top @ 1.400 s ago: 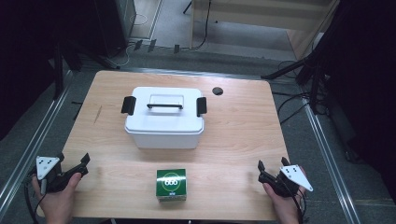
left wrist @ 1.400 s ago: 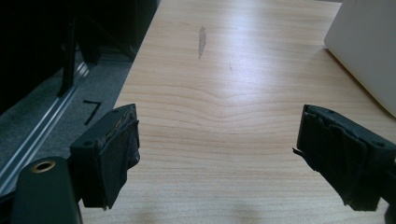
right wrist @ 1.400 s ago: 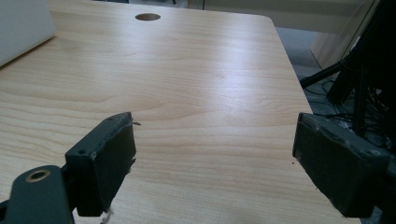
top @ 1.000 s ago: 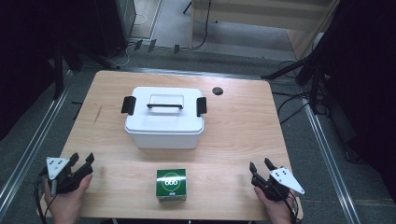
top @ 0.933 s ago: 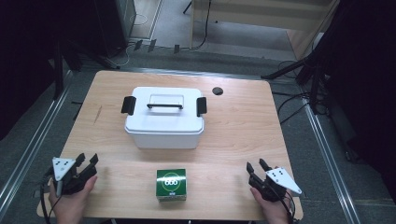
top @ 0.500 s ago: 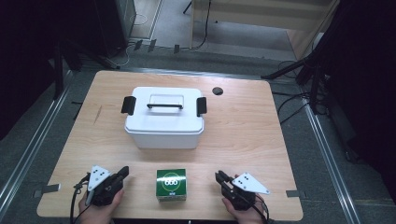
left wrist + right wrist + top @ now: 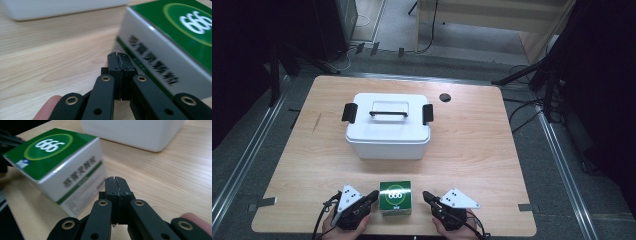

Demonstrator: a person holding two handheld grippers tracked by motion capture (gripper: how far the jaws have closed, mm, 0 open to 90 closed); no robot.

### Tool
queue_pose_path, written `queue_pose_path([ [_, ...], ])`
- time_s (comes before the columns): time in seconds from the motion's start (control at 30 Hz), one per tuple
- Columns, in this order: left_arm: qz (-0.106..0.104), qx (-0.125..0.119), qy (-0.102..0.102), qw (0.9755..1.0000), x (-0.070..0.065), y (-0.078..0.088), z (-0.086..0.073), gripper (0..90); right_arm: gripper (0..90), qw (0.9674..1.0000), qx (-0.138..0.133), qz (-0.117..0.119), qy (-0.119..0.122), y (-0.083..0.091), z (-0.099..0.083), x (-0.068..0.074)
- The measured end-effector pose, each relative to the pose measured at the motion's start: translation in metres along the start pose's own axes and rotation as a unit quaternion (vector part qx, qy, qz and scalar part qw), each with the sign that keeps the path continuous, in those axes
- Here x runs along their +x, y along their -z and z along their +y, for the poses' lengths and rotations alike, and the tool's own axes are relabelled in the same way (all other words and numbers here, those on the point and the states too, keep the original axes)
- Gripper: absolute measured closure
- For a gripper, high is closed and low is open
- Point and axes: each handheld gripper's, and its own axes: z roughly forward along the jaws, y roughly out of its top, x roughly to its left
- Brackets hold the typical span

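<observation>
A small green-topped box marked "666" sits near the table's front edge, with white printed sides. My left gripper lies just left of the box, jaws pressed together with nothing between them. My right gripper lies just right of the box, jaws also together and empty. Both have just been closing as they came in. Whether either tip touches the box is unclear. Behind the box stands a white lidded container with black side clips and a top handle.
The wooden table has a small black round hole at the back right. Metal floor rails run along both sides. Cables and dark stands lie on the floor to the right.
Both grippers have slid inward along the front edge from the table's corners to either side of the green box, and their jaws have gone from parted to closed. The box and container have stayed put.
</observation>
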Motion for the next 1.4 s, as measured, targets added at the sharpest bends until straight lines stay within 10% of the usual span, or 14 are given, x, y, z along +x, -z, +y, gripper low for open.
queue_pose_path([
  [0.23,-0.016,0.004,-0.002,0.9999,-0.016,-0.01,0.003,90.0,90.0,0.9999,0.009,0.011,0.003,-0.003,-0.001,0.003],
  [0.53,-0.016,0.009,-0.004,0.9998,-0.047,-0.041,0.019,90.0,90.0,0.9976,0.002,-0.042,-0.056,0.011,-0.001,-0.021],
  [0.83,-0.022,0.011,-0.002,0.9997,-0.058,-0.065,0.035,90.0,90.0,0.9956,0.001,-0.067,-0.066,0.022,-0.003,-0.041],
  [1.13,0.014,-0.025,-0.008,0.9996,-0.029,-0.041,0.034,55.9,42.8,0.9897,-0.035,-0.125,-0.061,0.038,-0.004,-0.061],
  [1.27,0.066,-0.019,-0.026,0.9973,-0.012,-0.028,0.03,21.6,24.4,0.985,-0.032,-0.164,-0.045,0.047,-0.001,-0.073],
  [1.4,0.107,-0.023,-0.018,0.9939,0.015,-0.016,0.027,8.5,12.2,0.9844,-0.038,-0.167,-0.042,0.057,0.006,-0.083],
])
